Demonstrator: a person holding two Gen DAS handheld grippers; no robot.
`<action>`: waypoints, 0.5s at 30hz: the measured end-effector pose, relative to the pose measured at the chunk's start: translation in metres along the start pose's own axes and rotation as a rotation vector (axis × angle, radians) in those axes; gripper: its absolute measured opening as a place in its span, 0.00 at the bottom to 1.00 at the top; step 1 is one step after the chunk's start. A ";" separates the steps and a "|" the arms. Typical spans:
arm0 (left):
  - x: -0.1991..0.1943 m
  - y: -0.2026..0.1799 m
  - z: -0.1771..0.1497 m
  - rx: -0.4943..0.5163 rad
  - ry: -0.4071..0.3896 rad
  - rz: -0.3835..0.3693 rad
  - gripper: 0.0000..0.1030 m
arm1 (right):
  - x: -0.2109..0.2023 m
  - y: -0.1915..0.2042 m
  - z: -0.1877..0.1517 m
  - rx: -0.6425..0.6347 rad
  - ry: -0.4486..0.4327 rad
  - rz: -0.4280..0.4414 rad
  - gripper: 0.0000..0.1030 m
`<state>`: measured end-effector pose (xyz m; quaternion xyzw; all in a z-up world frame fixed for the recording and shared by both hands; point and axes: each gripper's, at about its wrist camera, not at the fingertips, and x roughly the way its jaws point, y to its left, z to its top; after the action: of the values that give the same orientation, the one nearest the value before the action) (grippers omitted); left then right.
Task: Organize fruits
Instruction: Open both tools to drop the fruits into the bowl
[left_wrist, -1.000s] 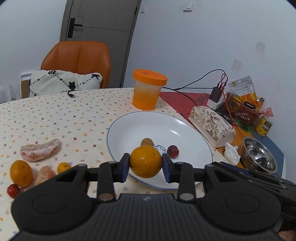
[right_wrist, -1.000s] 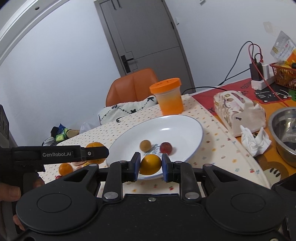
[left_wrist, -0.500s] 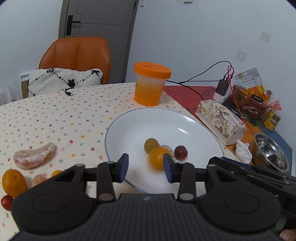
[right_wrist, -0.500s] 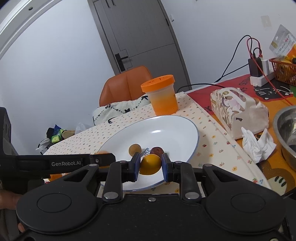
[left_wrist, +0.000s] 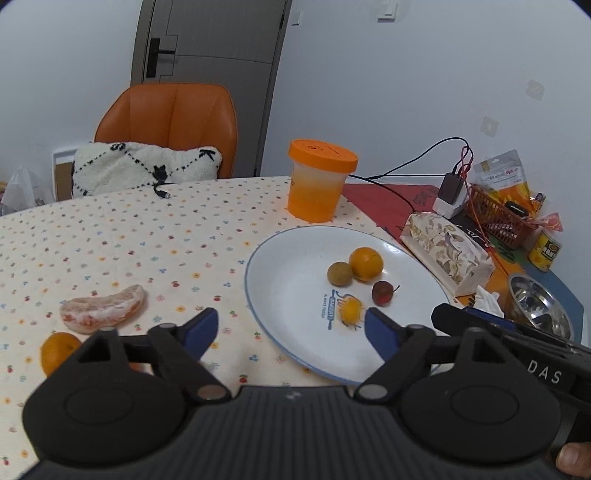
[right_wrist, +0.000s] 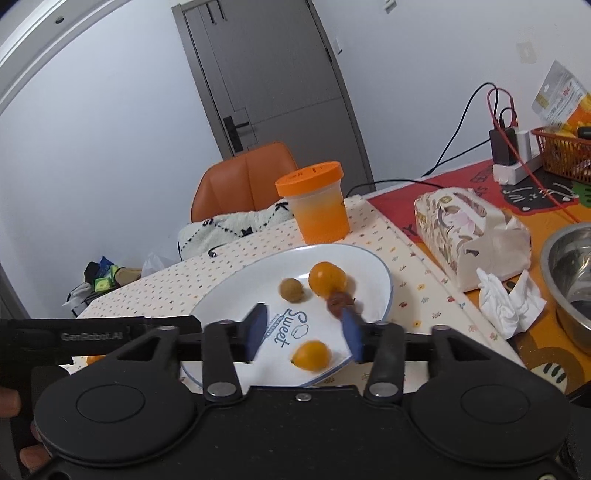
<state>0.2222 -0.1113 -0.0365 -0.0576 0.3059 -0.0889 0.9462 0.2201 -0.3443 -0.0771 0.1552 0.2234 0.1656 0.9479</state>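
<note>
Now both tongs (left_wrist: 290, 328) (right_wrist: 304, 332) gape above glossy round plate (left_wrist: 280, 295), fruits resting.

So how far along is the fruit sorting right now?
Four fruits sit on the white plate: an orange, a brown longan, a red cherry and a small yellow fruit. Both grippers are open and empty. Left: the peeled segment and a mandarin on the tablecloth.

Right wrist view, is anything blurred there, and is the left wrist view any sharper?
Right wrist view: the blue fingertips and the dark red fruit behind one are motion-smeared; the small yellow fruit is soft-edged. Left wrist view: sharper overall, with crisp fruit on the white plate, though fisheye distortion bends the door frame.
</note>
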 end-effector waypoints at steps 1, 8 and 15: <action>-0.002 0.001 0.000 0.001 0.002 0.015 0.87 | -0.001 0.001 0.000 0.000 0.000 0.003 0.48; -0.012 0.016 -0.001 -0.027 0.021 0.075 0.88 | -0.008 0.008 -0.005 0.008 0.001 0.007 0.61; -0.030 0.030 -0.005 -0.061 0.007 0.064 0.88 | -0.018 0.019 -0.008 0.002 -0.015 0.022 0.77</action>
<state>0.1993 -0.0765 -0.0281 -0.0762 0.3136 -0.0495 0.9452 0.1967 -0.3320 -0.0700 0.1598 0.2149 0.1747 0.9475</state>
